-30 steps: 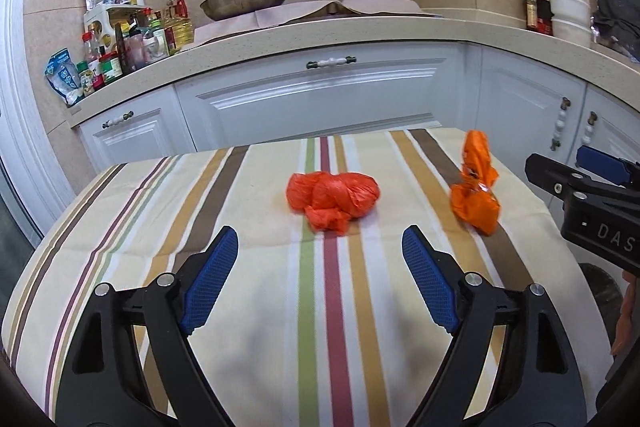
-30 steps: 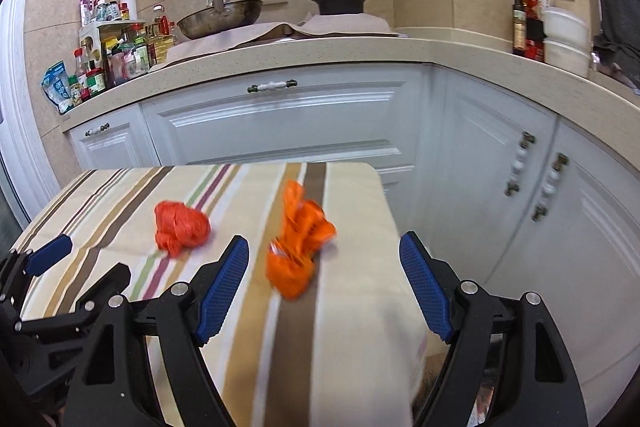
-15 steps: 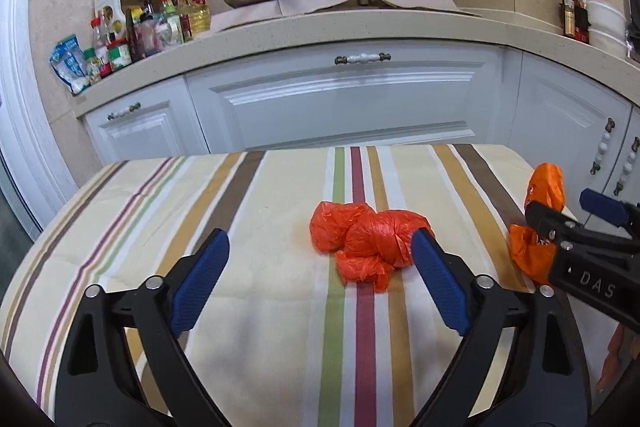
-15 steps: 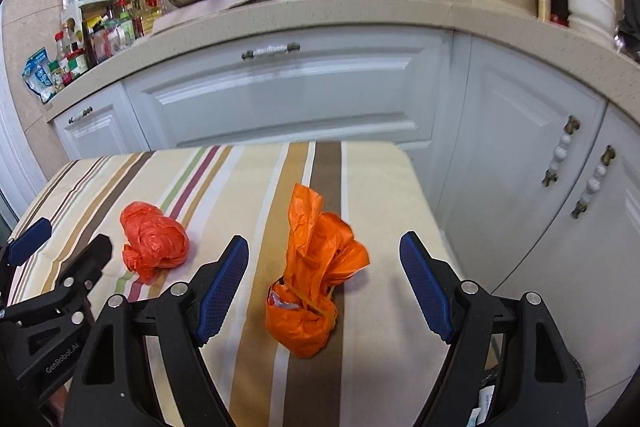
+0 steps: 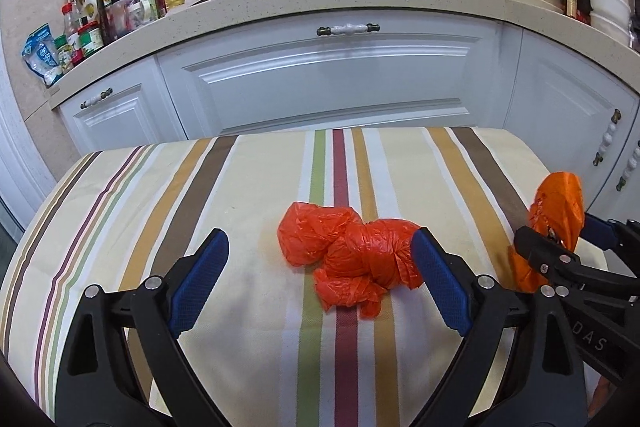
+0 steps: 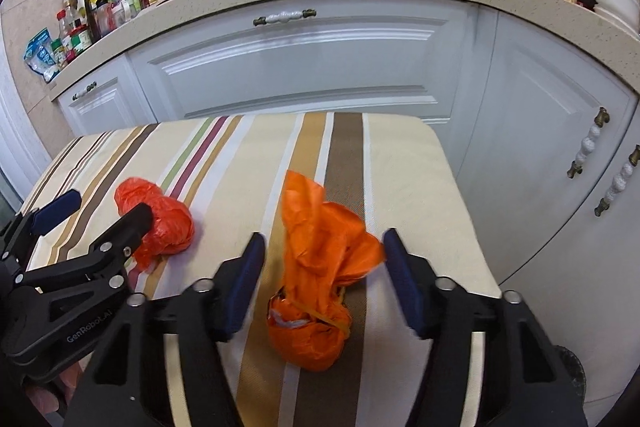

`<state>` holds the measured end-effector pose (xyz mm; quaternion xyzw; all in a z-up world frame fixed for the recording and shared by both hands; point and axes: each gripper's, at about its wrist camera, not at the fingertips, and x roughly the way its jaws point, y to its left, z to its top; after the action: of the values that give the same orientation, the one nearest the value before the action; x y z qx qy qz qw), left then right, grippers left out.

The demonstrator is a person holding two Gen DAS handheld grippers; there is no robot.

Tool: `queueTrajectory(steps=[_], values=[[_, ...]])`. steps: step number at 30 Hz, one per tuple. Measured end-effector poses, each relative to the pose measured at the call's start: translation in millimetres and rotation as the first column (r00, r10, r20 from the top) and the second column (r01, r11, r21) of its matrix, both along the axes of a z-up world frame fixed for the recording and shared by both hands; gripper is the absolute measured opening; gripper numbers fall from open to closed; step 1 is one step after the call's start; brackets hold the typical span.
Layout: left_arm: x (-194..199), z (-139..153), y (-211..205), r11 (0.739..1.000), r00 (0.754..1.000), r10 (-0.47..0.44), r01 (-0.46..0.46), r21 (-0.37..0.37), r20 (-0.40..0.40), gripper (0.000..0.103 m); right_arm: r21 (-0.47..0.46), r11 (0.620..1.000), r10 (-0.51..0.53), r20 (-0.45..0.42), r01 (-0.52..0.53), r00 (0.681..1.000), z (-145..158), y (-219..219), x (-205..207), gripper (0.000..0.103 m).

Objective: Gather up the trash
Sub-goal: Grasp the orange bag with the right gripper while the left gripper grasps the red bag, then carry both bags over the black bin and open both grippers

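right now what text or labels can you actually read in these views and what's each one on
"DAS": white letters on the black body of the right gripper, cut off at the frame edge.
"GenRobot.AI": on the black body of the left gripper.
Labels on the bottles and jars and the blue packet on the counter: too small to read.

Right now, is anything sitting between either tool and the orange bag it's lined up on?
Nothing visible blocks either one. The left tool is open around the crumpled red-orange bag, and the right tool is open around the tied orange bag. Only bare striped tablecloth lies around them.
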<state>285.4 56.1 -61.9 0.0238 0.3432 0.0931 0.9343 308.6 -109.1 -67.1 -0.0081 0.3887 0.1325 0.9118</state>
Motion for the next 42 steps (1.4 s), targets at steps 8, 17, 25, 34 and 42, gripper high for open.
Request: queueTrajectory(steps=[8,17,25,34,42], values=[[-4,2,0,0.999,0.999,-0.027,0.028,-0.032,0.02,0.09,-0.002,1.0,0.006,0.017,-0.006,1.0,3,0,-4,0.046],[4,-2,-8,0.998,0.998,-0.061,0.06,-0.034,-0.018,0.083,0.012,1.0,-0.022,0.032,0.021,0.999,8,-13,-5,0.046],[6,-6,-11,0.995,0.995,-0.091,0.089,-0.049,-0.032,0.057,0.013,1.0,-0.018,0.031,0.017,0.999,7,-11,-6,0.046],[3,-4,-11,0.995,0.996,-0.084,0.083,-0.053,-0.015,0.049,0.012,1.0,-0.016,0.043,0.016,0.999,8,-9,-8,0.046],[-8,2,-8,0.998,0.998,-0.051,0.052,-0.028,0.025,0.047,0.012,1.0,-0.013,0.069,0.012,0.998,14,-8,-15,0.045]])
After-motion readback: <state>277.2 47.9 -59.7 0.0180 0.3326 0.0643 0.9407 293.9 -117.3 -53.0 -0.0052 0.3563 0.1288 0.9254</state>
